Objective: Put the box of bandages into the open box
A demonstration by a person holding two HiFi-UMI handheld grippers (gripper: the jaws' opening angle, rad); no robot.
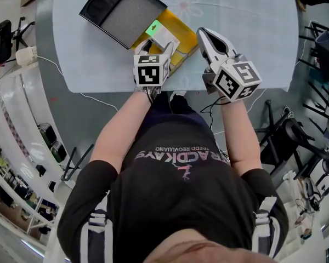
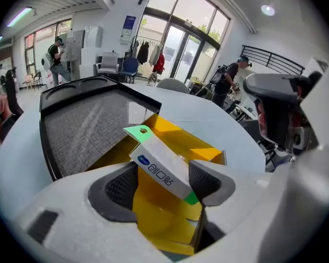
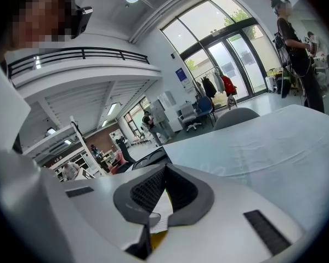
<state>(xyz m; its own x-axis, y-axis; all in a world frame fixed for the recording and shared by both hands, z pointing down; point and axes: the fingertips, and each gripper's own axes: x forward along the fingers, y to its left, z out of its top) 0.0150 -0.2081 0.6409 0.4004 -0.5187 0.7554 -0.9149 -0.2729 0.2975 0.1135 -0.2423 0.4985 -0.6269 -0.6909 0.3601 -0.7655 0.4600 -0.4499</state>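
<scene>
The box of bandages [image 1: 159, 33] is white with a green tab end. It lies tilted inside the open yellow box [image 1: 182, 25] near the table's front edge. My left gripper [image 1: 155, 44] straddles it from the front. In the left gripper view the bandage box [image 2: 153, 159] sits slantwise between the wide-spread jaws of the left gripper [image 2: 163, 174], over the yellow box [image 2: 175, 138], and the pads do not press on it. My right gripper [image 1: 204, 35] rests just right of the yellow box, its jaws shut with nothing between them [image 3: 164, 171].
A black lid with grey lining [image 1: 120, 12] [image 2: 82, 125] lies against the yellow box's far left side. The pale blue tablecloth [image 1: 247, 32] stretches to the right and back. A white cable [image 1: 49, 62] hangs off the table's left. People and chairs stand far behind.
</scene>
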